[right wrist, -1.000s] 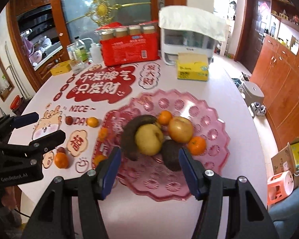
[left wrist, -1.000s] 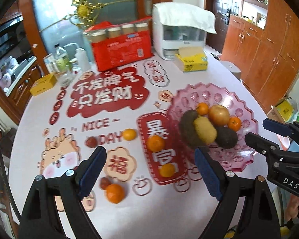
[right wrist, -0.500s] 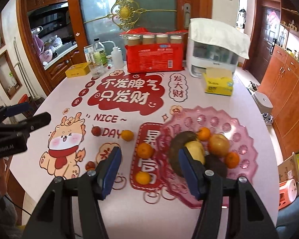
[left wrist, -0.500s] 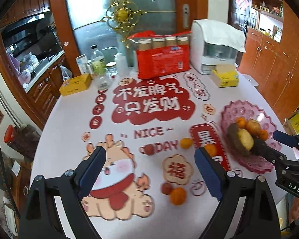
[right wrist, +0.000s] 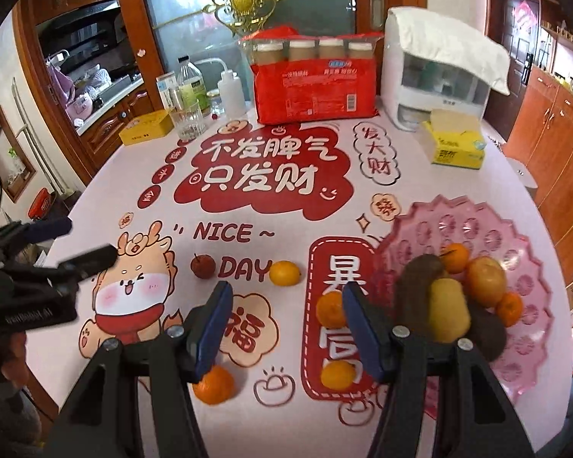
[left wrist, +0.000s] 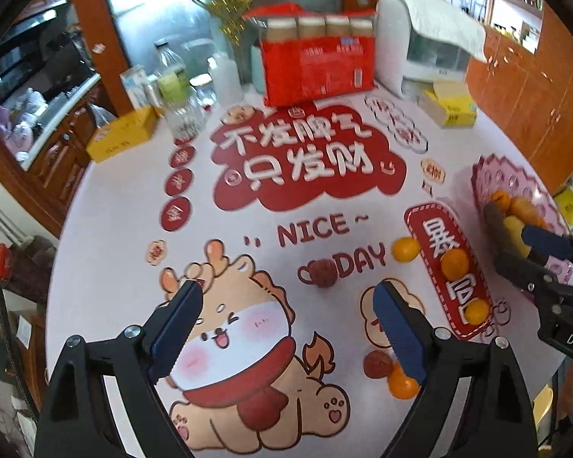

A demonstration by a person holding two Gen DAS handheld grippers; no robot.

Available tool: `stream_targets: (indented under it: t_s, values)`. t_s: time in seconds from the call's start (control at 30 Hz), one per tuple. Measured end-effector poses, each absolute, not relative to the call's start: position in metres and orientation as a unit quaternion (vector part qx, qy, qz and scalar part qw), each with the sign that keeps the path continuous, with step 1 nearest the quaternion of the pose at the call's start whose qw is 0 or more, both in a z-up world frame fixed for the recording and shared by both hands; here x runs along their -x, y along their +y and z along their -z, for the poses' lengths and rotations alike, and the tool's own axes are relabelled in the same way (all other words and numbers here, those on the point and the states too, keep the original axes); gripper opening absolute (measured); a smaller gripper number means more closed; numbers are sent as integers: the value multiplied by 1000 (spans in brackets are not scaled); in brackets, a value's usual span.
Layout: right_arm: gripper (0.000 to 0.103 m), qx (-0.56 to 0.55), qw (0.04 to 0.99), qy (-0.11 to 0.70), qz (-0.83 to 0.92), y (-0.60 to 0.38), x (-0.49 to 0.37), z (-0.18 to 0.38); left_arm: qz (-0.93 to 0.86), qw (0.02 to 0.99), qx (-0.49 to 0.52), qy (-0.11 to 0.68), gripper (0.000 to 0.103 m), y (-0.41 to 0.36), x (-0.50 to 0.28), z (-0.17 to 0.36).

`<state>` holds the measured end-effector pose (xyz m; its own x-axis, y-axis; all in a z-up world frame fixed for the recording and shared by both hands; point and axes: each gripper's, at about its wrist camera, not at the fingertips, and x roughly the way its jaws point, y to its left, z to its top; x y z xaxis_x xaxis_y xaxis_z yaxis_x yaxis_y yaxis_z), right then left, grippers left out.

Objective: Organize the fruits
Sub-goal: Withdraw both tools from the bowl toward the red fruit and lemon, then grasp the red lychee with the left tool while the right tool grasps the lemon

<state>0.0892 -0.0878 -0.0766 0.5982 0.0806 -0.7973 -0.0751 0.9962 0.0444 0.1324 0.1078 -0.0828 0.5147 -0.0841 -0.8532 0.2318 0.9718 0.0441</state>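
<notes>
While agape, both empty grippers [left wrist: 286,328] [right wrist: 286,324].

Both wrist views are bright with even daylight, the strongest of it apparently coming through the frosted glass door [right wrist: 248,30] behind the table [right wrist: 458,175], which is washed out pale in the left view. The fisheye lenses bend the table edge and cabinets [left wrist: 534,87] into curves and leave black vignetting in the corners. The left view is soft with motion blur, most plainly over the bottles [left wrist: 179,91] and the pink fruit plate [left wrist: 515,179], while the right view is sharper, with only faint shadows under the loose oranges [right wrist: 284,273] and mild glare on the plate's rim.
</notes>
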Motion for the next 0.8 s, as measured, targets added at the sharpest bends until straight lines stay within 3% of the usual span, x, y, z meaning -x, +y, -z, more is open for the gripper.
stream_targets:
  t_s: [0.33,0.57,0.73,0.8]
  values:
    - [59,-8,871,490,-43,-81,-145,131,125,833,-55,536,90,95,-184,159]
    - [51,1,853,520,-47,-77,-169,160,132,821,-54,552,89,88,-200,188]
    - [51,7,846,531,-54,-72,-177,174,135,816,-46,560,83,86,-205,198]
    - [49,7,842,536,-54,-71,-181,180,137,815,-44,562,75,85,-206,200]
